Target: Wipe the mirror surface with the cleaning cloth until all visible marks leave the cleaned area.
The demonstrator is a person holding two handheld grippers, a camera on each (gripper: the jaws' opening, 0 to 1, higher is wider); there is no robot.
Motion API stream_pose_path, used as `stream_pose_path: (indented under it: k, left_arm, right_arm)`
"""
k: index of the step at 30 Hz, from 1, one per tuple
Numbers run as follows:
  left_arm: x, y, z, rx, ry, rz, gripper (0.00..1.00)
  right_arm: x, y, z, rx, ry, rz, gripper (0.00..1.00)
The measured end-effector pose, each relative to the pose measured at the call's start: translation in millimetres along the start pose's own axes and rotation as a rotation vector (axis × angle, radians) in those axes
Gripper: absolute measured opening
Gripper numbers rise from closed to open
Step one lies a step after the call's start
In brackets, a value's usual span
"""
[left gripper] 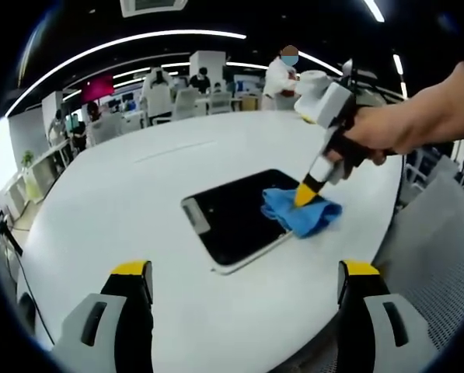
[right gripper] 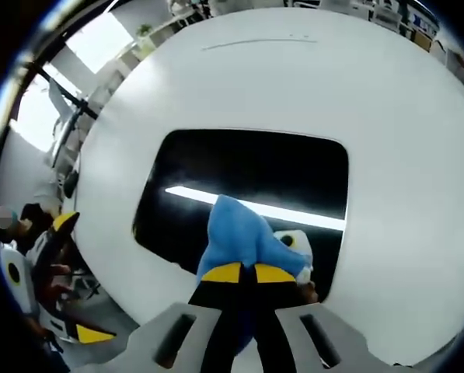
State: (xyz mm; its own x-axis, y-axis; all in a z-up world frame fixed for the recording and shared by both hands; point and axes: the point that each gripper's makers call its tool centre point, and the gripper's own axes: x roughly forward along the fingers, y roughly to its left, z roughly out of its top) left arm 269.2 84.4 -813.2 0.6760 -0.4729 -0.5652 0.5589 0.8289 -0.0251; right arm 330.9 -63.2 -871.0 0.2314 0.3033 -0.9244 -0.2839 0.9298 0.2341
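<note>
A dark rectangular mirror with a pale rim lies flat on the round white table. On its right end rests a bunched blue cleaning cloth. The right gripper, held by a hand, points down and is shut on the cloth, pressing it to the glass. In the right gripper view the cloth sits pinched between the yellow-tipped jaws of that gripper, over the mirror, which reflects a ceiling light. My left gripper hovers open near the table's front edge, with nothing between its fingers.
Grey mesh chairs stand at the right of the table. Behind it are desks, chairs and several people in an open office. In the right gripper view the left gripper shows at the left past the table edge.
</note>
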Motion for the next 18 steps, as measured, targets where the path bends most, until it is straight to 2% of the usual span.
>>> stream_pose_path:
  k: [18]
  left_arm:
    - [-0.3, -0.8, 1.0, 0.002, -0.003, -0.001, 0.99]
  right_arm:
    - [9.0, 23.8, 8.5, -0.020, -0.009, 0.021, 0.00]
